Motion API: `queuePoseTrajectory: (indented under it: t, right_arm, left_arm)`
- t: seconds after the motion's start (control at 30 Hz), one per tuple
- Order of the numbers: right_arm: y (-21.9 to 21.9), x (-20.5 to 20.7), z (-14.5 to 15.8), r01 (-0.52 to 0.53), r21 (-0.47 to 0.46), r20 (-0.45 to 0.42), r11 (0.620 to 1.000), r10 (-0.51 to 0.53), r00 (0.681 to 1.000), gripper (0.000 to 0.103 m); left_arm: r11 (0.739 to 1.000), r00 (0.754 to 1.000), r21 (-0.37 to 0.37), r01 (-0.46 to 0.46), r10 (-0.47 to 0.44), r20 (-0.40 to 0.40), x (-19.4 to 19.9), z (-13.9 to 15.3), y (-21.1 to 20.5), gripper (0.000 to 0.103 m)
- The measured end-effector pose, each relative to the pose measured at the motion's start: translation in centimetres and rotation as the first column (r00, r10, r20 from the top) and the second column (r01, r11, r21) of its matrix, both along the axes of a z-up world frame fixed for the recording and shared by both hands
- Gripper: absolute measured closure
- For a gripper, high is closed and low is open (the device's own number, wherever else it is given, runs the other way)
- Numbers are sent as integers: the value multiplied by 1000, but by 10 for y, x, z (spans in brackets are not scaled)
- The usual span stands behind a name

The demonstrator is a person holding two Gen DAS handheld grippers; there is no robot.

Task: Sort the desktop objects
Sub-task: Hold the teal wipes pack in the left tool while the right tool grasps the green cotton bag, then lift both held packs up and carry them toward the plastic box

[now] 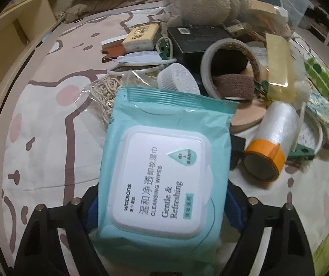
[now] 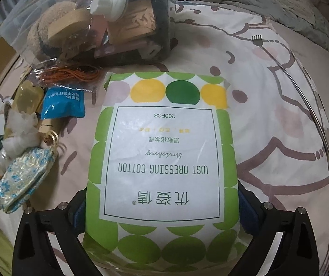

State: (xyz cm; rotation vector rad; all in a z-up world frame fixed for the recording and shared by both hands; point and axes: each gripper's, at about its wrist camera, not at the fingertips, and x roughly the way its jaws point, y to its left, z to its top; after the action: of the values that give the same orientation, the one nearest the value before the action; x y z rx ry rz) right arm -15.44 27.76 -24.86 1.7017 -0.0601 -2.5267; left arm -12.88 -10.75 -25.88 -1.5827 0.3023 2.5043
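On the bed sheet (image 1: 38, 119) with its cartoon print, clutter is crowding the left wrist view: a bundle of cord (image 1: 104, 92) is lying at the left, then a white ribbed cap (image 1: 178, 78), a wide tape ring (image 1: 231, 64) leaning over a brown bandage roll (image 1: 235, 85), and a clear film roll (image 1: 272, 138) with an orange end at the right. The left gripper (image 1: 164, 207) is pointing steeply down, its blue pads sitting against both sides of a teal wipes pack (image 1: 164, 161), which is lying label up across the jaws. In the right wrist view a flowered pouch (image 2: 24, 179) and a blue sachet (image 2: 63, 103) are lying at the left, a clear bin (image 2: 77, 23) of oddments behind. The right gripper (image 2: 162, 211), also tilted steeply down, is clamping a green-dotted cotton pad pack (image 2: 162, 156) inside a clear container's rim (image 2: 325, 142).
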Motion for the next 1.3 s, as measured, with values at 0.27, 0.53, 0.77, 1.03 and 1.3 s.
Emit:
queuePoseTrajectory:
  t: [0.27, 0.53, 0.77, 1.03, 1.3]
  right_arm:
    - [8, 5, 1, 15, -28, -2, 999, -15, 1000, 3]
    - [-4, -1, 11, 44, -87, -15, 995, -45, 999, 4]
    - [-1, -16, 20, 56, -122, -51, 991, -63, 997, 4]
    - [3, -15, 58, 64, -147, -142, 987, -85, 986, 4]
    - [1, -10, 101, 49, -165, -206, 985, -83, 975, 4]
  left_arm:
    - [1000, 1000, 19, -13, 13, -1, 6, 6, -2, 26]
    - [994, 995, 66, -89, 92, -46, 7, 25, -18, 26]
    - [988, 987, 86, -127, 135, -90, 6, 44, -25, 26]
    - [986, 979, 93, -141, 152, -135, -1, 66, -23, 26]
    - [985, 964, 115, -125, 148, -220, -3, 112, -12, 26]
